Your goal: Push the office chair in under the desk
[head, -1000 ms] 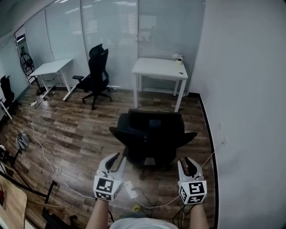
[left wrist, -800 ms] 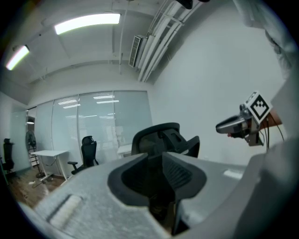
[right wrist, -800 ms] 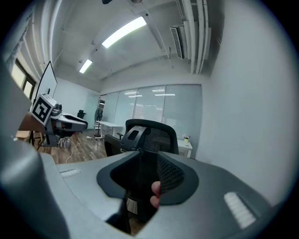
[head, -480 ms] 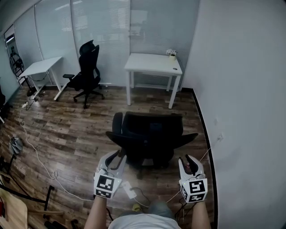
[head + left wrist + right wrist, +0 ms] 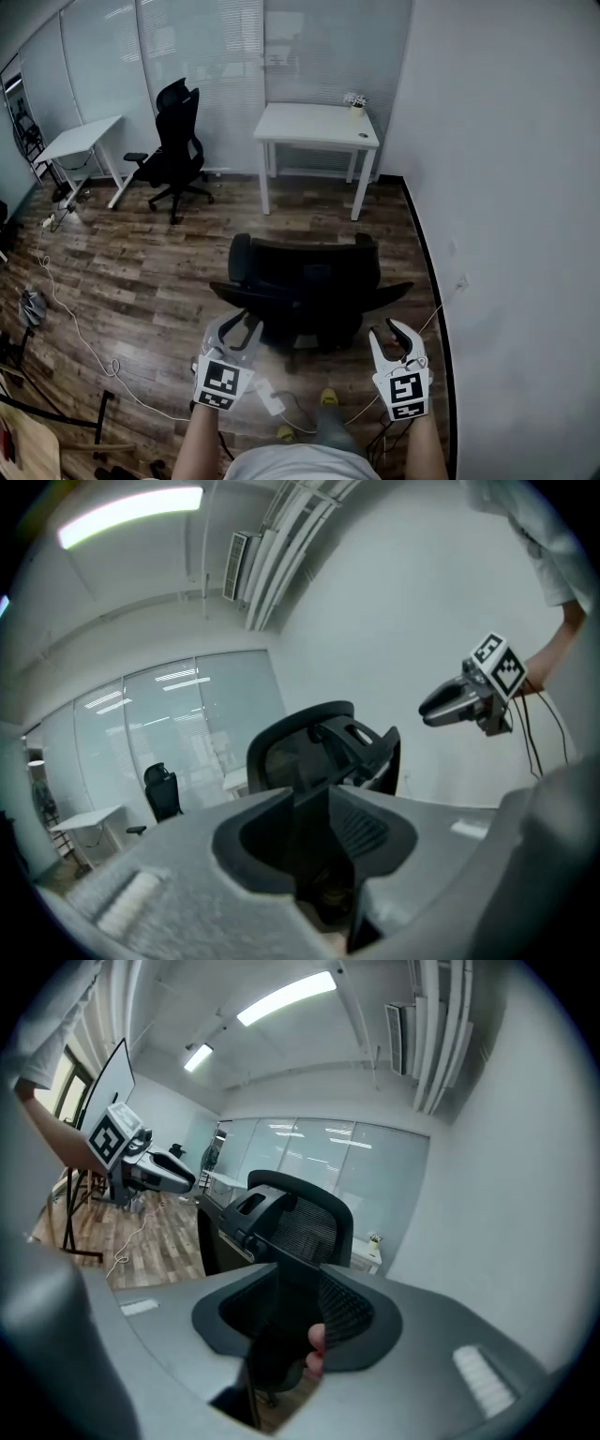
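Standing mid-floor, the black office chair (image 5: 305, 281) sits at frame centre, backrest toward the camera, well apart from the white counter (image 5: 314, 125) at upper centre. Task judged barely begun: the whole run to the counter remains. Left tongs (image 5: 240, 330) and right tongs (image 5: 388, 334) sit just behind the backrest, lower centre. Both have just been opening, jaws apart, clamped on nothing. Contact with the chair: cannot tell. Writing: none legible, only square markers on the tongs' cubes.

white short-sleeved shirt (image 5: 281, 466); grey left gripper (image 5: 242, 324) and right gripper (image 5: 390, 330), black-tipped jaws just opened wider, empty; black-white marker cubes (image 5: 218, 383).
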`<state>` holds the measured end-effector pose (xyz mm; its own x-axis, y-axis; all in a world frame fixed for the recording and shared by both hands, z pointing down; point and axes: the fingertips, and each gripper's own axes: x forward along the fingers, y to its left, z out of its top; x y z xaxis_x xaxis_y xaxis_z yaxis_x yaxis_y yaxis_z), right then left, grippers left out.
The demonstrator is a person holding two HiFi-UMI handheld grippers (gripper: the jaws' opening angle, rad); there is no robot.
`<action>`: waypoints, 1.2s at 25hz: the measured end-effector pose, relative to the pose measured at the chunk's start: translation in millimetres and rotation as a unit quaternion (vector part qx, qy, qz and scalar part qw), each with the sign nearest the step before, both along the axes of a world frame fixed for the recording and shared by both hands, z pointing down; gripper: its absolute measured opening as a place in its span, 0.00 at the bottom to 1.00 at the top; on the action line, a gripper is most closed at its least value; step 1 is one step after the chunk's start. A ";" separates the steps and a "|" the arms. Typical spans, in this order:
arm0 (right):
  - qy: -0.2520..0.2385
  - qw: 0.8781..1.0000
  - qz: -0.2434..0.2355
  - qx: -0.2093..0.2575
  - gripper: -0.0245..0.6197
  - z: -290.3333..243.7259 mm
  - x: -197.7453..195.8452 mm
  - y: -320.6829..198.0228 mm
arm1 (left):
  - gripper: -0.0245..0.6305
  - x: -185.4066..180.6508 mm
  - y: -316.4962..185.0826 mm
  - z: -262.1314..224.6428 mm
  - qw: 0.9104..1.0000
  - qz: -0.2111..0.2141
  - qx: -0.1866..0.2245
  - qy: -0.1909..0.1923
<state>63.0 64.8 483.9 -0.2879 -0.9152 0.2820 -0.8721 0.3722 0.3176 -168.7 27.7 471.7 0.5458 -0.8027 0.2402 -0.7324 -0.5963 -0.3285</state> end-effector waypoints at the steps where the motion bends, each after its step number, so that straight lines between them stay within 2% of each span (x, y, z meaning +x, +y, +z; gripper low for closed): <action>1: 0.011 1.000 -0.006 -0.002 0.22 -0.1 1.7 -6.1 | 0.22 1.5 -4.4 0.3 1.000 0.002 0.000 -0.010; 4: 0.052 0.998 -0.022 0.000 0.23 -0.7 6.3 -24.6 | 0.24 3.4 -17.3 4.8 0.999 0.011 -0.002 -0.046; 8: 0.112 0.993 -0.045 -0.002 0.25 4.9 11.3 -45.7 | 0.26 6.1 -35.4 12.5 0.992 0.027 0.004 -0.123; 12: 0.200 0.977 -0.071 -0.008 0.26 15.2 13.8 -64.7 | 0.30 13.4 -50.7 26.4 0.975 0.057 0.008 -0.215; 16: 0.258 0.961 -0.097 -0.020 0.27 23.1 15.8 -80.6 | 0.34 19.6 -63.2 37.7 0.956 0.083 0.006 -0.280; 22: 0.324 0.937 -0.124 -0.038 0.30 32.5 17.7 -97.4 | 0.36 18.0 -76.5 51.0 0.936 0.103 0.000 -0.335; 26: 0.332 0.931 -0.142 -0.053 0.30 40.5 16.7 -101.3 | 0.36 18.5 -83.2 66.3 0.922 0.121 -0.009 -0.368; 28: 0.359 0.918 -0.153 -0.069 0.31 51.4 18.8 -103.0 | 0.36 20.8 -84.5 73.3 0.913 0.133 -0.013 -0.386; 30: 0.389 0.904 -0.158 -0.077 0.31 59.1 21.1 -106.8 | 0.33 23.0 -86.4 74.9 0.908 0.137 -0.011 -0.395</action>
<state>84.1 -42.0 543.0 -0.1875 -0.7551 0.6282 -0.2487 0.6552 0.7133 -145.7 -58.8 546.7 0.3739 -0.6525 0.6591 -0.0958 -0.7340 -0.6724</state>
